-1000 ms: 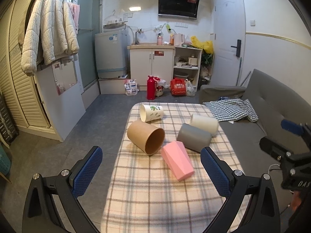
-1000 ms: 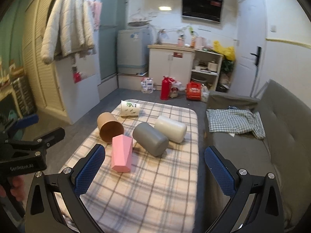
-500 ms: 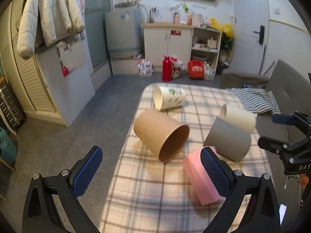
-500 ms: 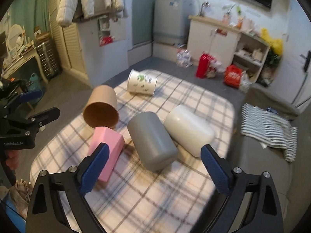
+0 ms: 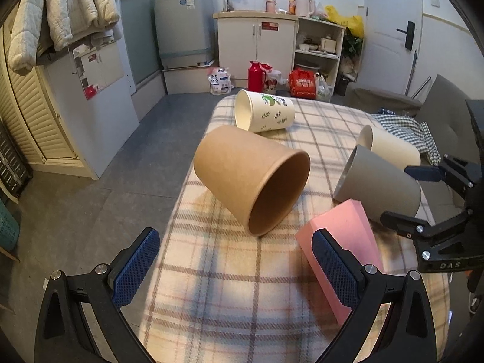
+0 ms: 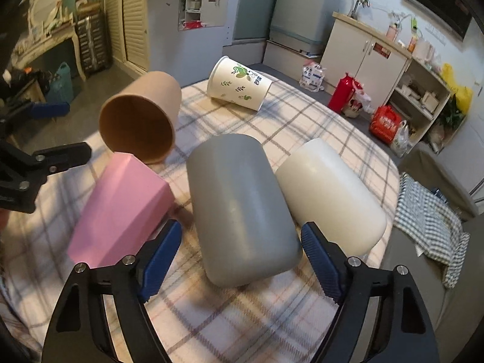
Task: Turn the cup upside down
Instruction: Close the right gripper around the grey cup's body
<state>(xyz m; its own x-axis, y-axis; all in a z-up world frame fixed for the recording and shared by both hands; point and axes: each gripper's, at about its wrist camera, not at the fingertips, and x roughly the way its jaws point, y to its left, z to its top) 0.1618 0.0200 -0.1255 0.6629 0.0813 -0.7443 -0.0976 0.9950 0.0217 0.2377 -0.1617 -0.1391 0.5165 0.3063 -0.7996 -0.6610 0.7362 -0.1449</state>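
Several cups lie on their sides on a plaid-covered table (image 5: 230,287). A brown paper cup (image 5: 251,178) (image 6: 142,115) has its mouth toward me. A grey cup (image 6: 239,205) (image 5: 381,187) lies beside a cream cup (image 6: 329,193) (image 5: 390,148) and a pink angular cup (image 6: 121,205) (image 5: 341,242). A white leaf-printed cup (image 5: 266,112) (image 6: 239,83) lies farther back. My left gripper (image 5: 233,269) is open just short of the brown cup. My right gripper (image 6: 242,260) is open, its fingers on either side of the grey cup's near end, not touching.
A grey sofa (image 5: 447,96) with a checked cloth (image 6: 429,220) runs along the table's right side. The floor drops off at the table's left edge (image 5: 181,193). Cabinets (image 5: 257,45), a washing machine (image 5: 184,33) and a red flask (image 5: 256,72) stand at the far wall.
Both grippers have moved forward and down toward the cups. The left one closed in on the brown cup, the right one on the grey cup. No cup has moved.
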